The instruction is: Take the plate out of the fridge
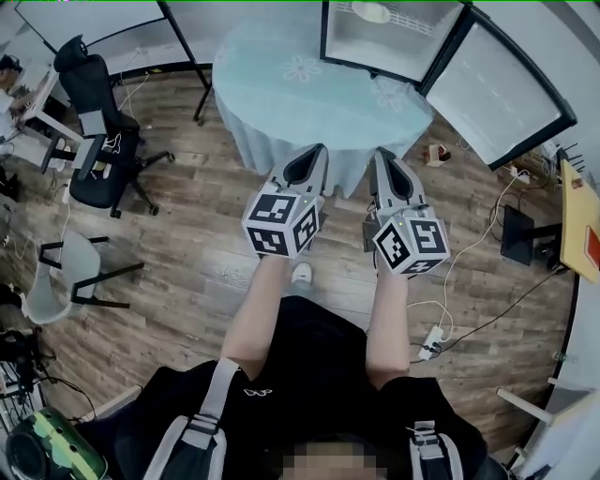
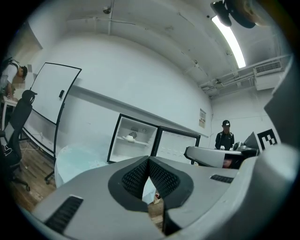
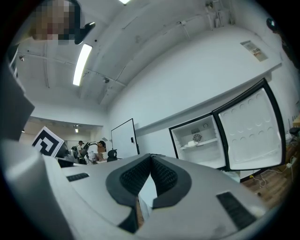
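Observation:
The small fridge (image 1: pixel 389 33) stands on the far side of a round table with a pale blue cloth (image 1: pixel 300 89), its door (image 1: pixel 497 94) swung wide to the right. A white plate (image 1: pixel 372 11) lies on the fridge's upper shelf; the same plate (image 2: pixel 130 138) shows in the left gripper view and again in the right gripper view (image 3: pixel 192 143). My left gripper (image 1: pixel 314 152) and right gripper (image 1: pixel 382 156) are held side by side near the table's front edge, well short of the fridge. Both are shut with nothing between the jaws.
A black office chair (image 1: pixel 98 122) and a white chair (image 1: pixel 56 272) stand on the wooden floor at the left. Cables and a power strip (image 1: pixel 431 342) lie at the right. A whiteboard (image 2: pixel 51 103) leans on the wall left of the fridge. A person (image 2: pixel 226 136) stands further right.

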The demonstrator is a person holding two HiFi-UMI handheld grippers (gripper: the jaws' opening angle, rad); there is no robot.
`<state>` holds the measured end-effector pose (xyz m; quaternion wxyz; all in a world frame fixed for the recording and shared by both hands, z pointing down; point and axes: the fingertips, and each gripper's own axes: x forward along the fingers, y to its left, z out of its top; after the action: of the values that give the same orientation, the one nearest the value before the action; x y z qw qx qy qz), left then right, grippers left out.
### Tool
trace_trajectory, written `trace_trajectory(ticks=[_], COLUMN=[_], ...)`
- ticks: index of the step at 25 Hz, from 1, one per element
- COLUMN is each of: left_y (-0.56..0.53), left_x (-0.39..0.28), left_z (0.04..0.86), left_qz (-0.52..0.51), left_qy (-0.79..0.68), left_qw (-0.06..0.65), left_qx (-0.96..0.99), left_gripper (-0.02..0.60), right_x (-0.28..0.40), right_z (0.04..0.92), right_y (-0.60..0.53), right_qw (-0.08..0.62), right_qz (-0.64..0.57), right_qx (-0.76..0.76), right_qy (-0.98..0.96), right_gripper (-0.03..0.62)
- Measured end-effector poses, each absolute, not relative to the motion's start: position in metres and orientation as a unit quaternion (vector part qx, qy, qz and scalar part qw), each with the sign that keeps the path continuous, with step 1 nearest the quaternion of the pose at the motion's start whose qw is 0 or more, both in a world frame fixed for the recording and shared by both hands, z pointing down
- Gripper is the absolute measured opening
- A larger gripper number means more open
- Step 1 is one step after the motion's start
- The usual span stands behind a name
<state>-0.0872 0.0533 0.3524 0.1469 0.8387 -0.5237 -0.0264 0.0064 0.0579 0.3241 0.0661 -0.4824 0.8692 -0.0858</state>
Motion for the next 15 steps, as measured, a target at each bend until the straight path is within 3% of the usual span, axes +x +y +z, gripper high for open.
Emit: trace_trajectory(ticks=[7, 15], left_y=[-0.014, -0.049], left_x=[-0.133, -0.133], left_z=[0.323, 0.308], left_qz=[-0.063, -0.107], left_qy=[-0.526, -0.497], left_qw=[0.129, 0.143], left_qx=[0.838, 0.849], left_gripper=[0.003, 0.003], right_x=[-0.033, -0.004], right_z=[0.297, 0.287], right_y=[0.003, -0.03], right_qw=[0.072, 0.057], right_qz=[-0.051, -0.027], right_qx=[-0.479, -0.531], right_qy=[0.873, 0.845], right_gripper=[0.006, 0.006])
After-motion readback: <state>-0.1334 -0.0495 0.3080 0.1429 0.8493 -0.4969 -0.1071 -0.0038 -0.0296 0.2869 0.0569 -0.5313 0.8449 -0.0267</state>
